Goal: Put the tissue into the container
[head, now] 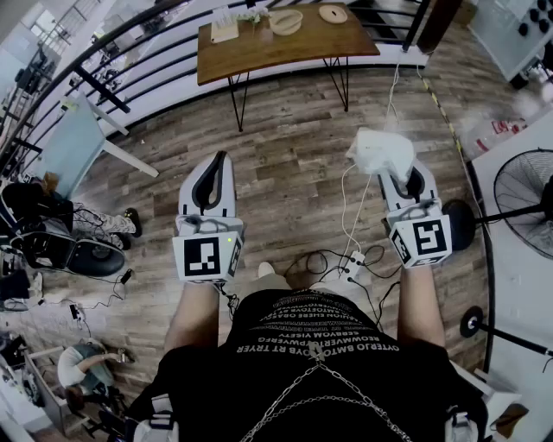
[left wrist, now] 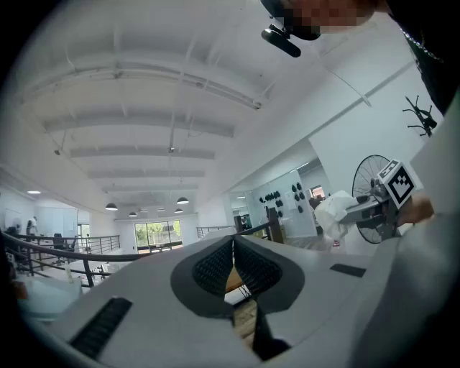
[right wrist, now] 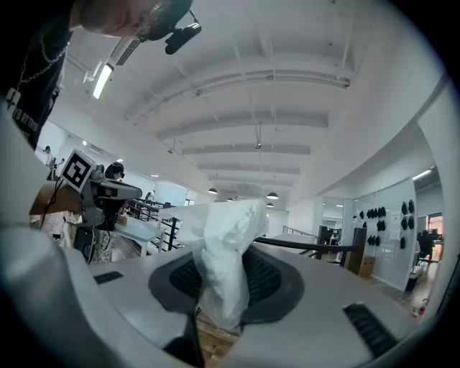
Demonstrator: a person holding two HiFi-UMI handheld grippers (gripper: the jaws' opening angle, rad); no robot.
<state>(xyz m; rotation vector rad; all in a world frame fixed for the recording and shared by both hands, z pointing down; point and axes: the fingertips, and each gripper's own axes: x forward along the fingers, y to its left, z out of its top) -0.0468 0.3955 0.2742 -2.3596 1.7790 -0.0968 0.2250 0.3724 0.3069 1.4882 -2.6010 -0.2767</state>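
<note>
A crumpled white tissue (head: pixel 380 154) sticks up from my right gripper (head: pixel 404 177), which is shut on it and held over the wooden floor. In the right gripper view the tissue (right wrist: pixel 226 244) fills the gap between the dark pads (right wrist: pixel 269 277). My left gripper (head: pixel 214 164) is level with it on the left, shut with nothing in it; its pads (left wrist: pixel 215 269) meet at the tips. A pale bowl (head: pixel 286 22) stands on the wooden table (head: pixel 259 53) far ahead. From the left gripper view the held tissue (left wrist: pixel 332 213) shows at the right.
A flat plate (head: pixel 333 13) and a small box (head: pixel 225 30) share the table. A black railing (head: pixel 130 60) runs behind it. A standing fan (head: pixel 527 194) is at the right. Cables (head: pixel 350 259) lie on the floor near my feet. A white desk (head: pixel 73 142) stands at the left.
</note>
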